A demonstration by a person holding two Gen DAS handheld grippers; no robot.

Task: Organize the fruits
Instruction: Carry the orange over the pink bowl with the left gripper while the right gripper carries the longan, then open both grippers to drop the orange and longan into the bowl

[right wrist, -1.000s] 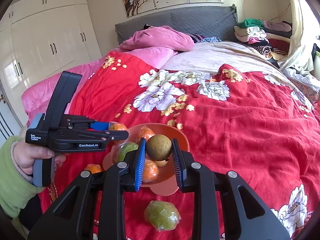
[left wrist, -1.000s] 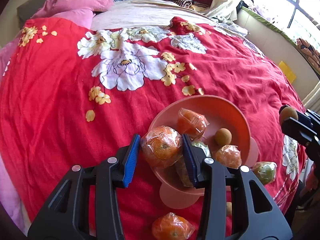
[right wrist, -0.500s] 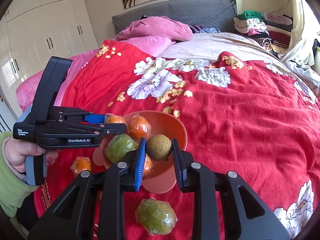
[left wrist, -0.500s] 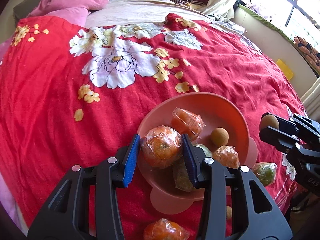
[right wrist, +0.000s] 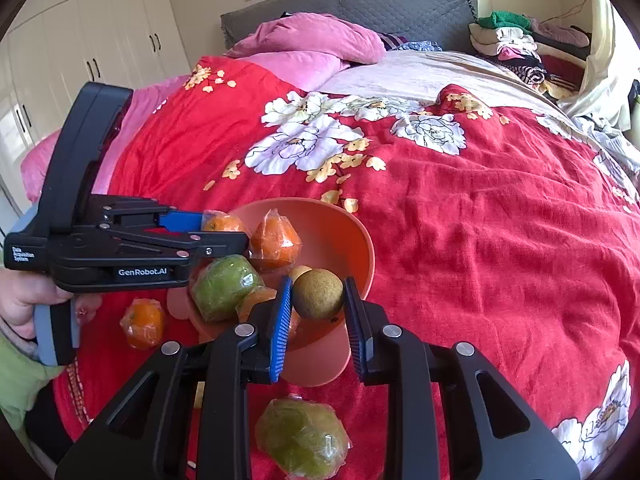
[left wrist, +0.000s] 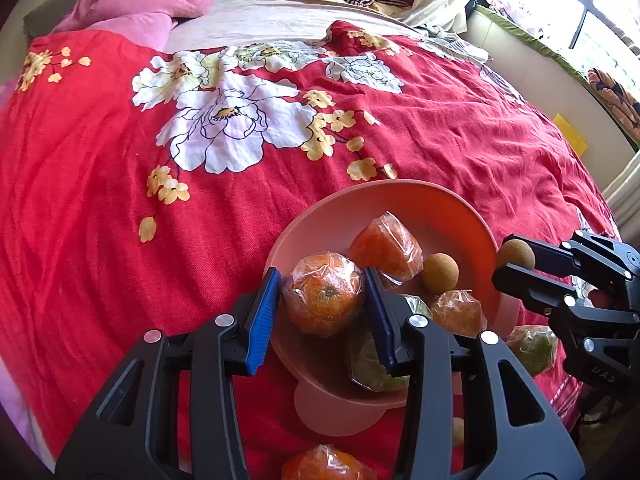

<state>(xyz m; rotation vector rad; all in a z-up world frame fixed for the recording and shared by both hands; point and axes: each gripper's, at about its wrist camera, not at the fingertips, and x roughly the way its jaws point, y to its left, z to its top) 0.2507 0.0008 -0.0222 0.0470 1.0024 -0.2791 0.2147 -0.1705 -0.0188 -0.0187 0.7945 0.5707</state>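
Observation:
An orange-pink bowl (left wrist: 344, 216) (right wrist: 344, 224) stands on the red flowered bedspread and holds several fruits, some wrapped in plastic. My left gripper (left wrist: 322, 300) is shut on a wrapped orange (left wrist: 325, 294) over the bowl's near rim; in the right wrist view that gripper (right wrist: 218, 228) reaches in from the left. My right gripper (right wrist: 316, 300) is shut on a small brown round fruit (right wrist: 318, 294) above the bowl's near edge; in the left wrist view it (left wrist: 514, 256) hangs at the bowl's right rim.
A wrapped green fruit (right wrist: 302, 438) and a wrapped orange (right wrist: 143, 322) lie on the bedspread (right wrist: 480, 220) beside the bowl. Another wrapped orange (left wrist: 326, 464) lies in front of it. Pink pillows (right wrist: 312, 40) and folded clothes (right wrist: 516, 44) are at the far end of the bed.
The right gripper with the brown fruit has come down and closer to the bowl. The left gripper keeps its hold on the wrapped orange and has barely moved.

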